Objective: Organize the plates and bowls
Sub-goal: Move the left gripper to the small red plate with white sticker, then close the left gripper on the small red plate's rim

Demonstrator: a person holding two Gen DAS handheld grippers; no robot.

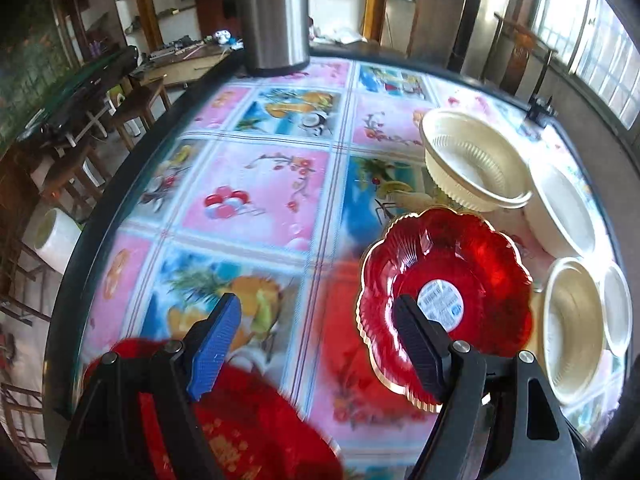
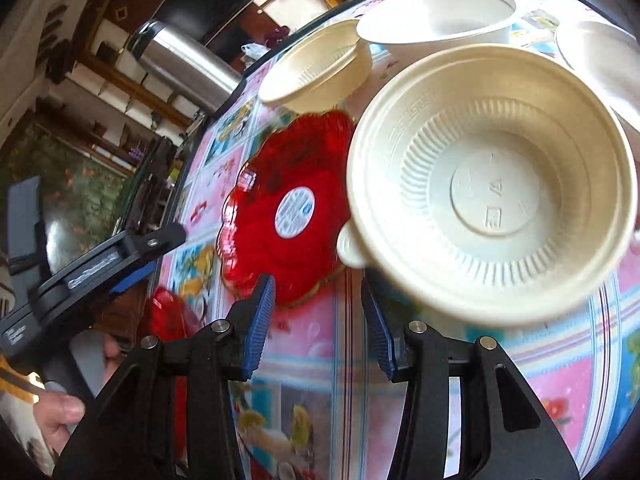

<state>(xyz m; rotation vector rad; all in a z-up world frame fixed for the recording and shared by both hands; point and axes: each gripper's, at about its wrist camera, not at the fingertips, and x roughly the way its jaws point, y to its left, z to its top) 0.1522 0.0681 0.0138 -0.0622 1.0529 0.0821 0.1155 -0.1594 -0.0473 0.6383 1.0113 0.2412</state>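
A red scalloped plate [image 1: 452, 280] with a white round label lies on the table; it also shows in the right wrist view [image 2: 288, 208]. A second red plate [image 1: 248, 420] lies blurred under my left gripper [image 1: 316, 324], which is open and empty above the table. Several cream plastic bowls stand to the right [image 1: 472, 164], [image 1: 560, 208], [image 1: 572, 324]. My right gripper [image 2: 320, 320] is open, just in front of a ribbed cream bowl [image 2: 492, 184], not touching it. More cream bowls stand behind [image 2: 320, 68], [image 2: 436, 16].
A steel thermos [image 1: 276, 12] stands at the far table edge, also in the right wrist view [image 2: 188, 64]. The round table [image 1: 260, 184] has a colourful fruit-print cloth. Wooden stools and a paper roll [image 1: 52, 240] stand left of the table.
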